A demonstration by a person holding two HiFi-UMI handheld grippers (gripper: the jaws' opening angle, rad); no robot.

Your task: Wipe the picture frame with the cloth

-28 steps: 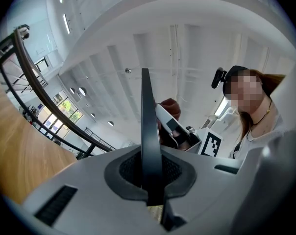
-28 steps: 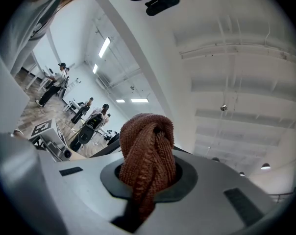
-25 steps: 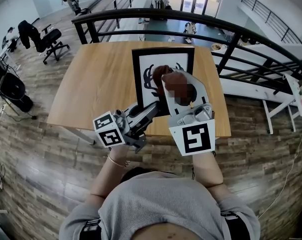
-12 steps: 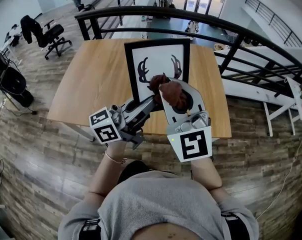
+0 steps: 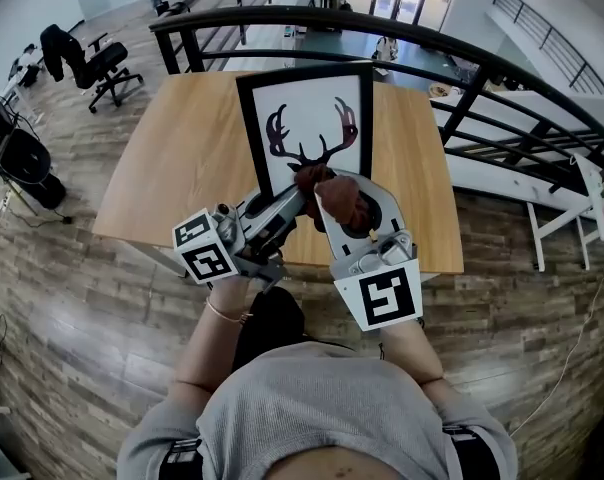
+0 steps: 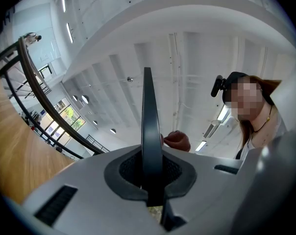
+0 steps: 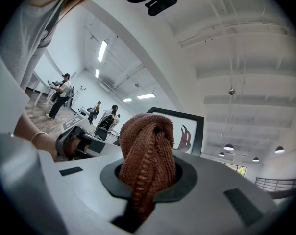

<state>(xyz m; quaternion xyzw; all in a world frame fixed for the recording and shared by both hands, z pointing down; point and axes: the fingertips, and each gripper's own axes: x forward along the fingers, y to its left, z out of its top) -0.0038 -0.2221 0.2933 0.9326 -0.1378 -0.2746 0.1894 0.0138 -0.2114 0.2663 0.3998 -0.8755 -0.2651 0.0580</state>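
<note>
A black picture frame (image 5: 304,126) with a deer-antler print stands tilted up over the wooden table (image 5: 182,158). My left gripper (image 5: 290,198) is shut on its lower edge; in the left gripper view the frame (image 6: 148,126) shows edge-on between the jaws. My right gripper (image 5: 334,200) is shut on a bunched brown knit cloth (image 5: 340,192), which sits against the bottom of the print. The right gripper view has the cloth (image 7: 148,146) bulging from the jaws, with the frame (image 7: 183,131) behind it and the left gripper (image 7: 75,143) at the left. Past the frame's edge, the cloth (image 6: 177,140) peeks out.
A black metal railing (image 5: 452,68) curves behind the table. At the far left stands an office chair (image 5: 87,60) with dark bags (image 5: 17,163) on the floor nearby. Several people (image 7: 64,94) are at desks in the distance.
The right gripper with the cloth has slid down the print toward the frame's bottom edge, uncovering the whole antler picture. The left gripper still holds the frame.
</note>
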